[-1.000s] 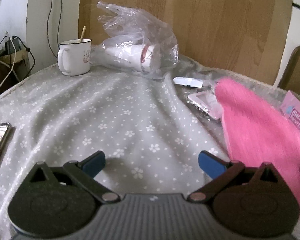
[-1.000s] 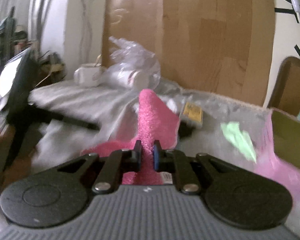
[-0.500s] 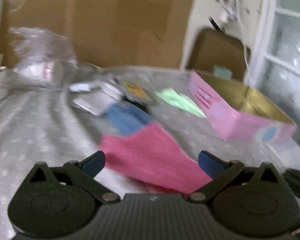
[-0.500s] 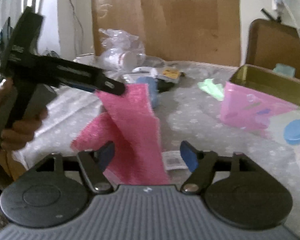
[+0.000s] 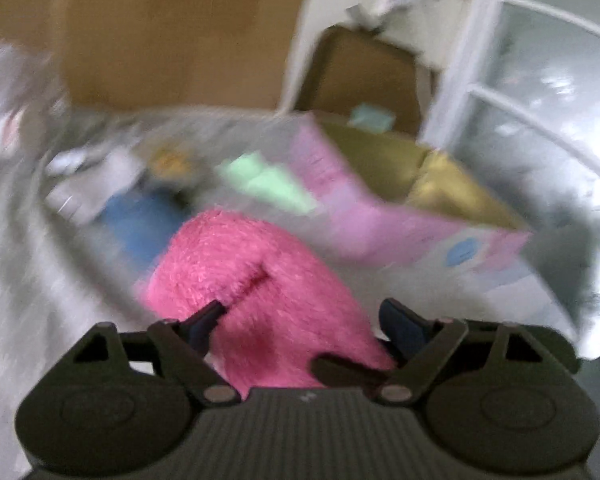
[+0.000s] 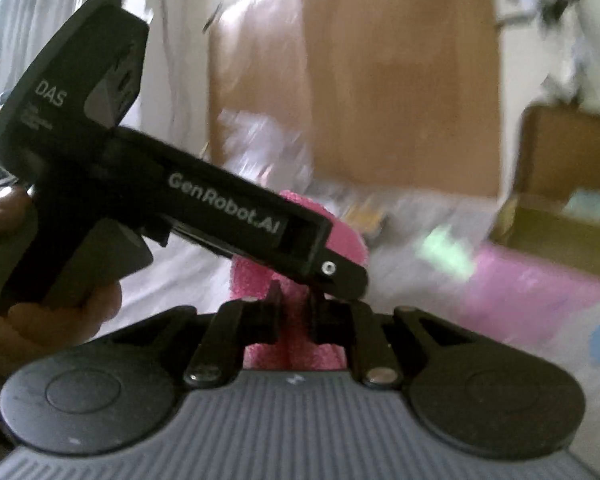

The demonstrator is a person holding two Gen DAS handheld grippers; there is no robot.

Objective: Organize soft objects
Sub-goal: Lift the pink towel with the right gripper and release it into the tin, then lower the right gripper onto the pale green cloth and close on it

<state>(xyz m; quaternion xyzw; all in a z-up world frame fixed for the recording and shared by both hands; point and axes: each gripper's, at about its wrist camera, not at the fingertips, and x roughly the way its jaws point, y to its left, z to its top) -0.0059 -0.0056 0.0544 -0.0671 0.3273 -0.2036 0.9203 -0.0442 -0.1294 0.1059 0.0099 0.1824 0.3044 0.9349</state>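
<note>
Pink fuzzy cloth [image 5: 260, 280] between both claws, above the grey-clothed bench [image 5: 32, 280].

Held bunched in the nearly closed right claw [image 6: 294, 316], a narrow strip pinched between its fingers. Lay across the spread-apart left claw [image 5: 300, 316] too, filling the gap without being squeezed. Seen from the right wrist: left claw's black body [image 6: 228, 216] crossing in front of the cloth, gripped by a hand [image 6: 56, 316]. Beyond, blurred: an open pink box [image 5: 380, 220] with a gold inside, a pale green piece [image 5: 268, 180] and a blue item [image 5: 140, 224] on the bench.
</note>
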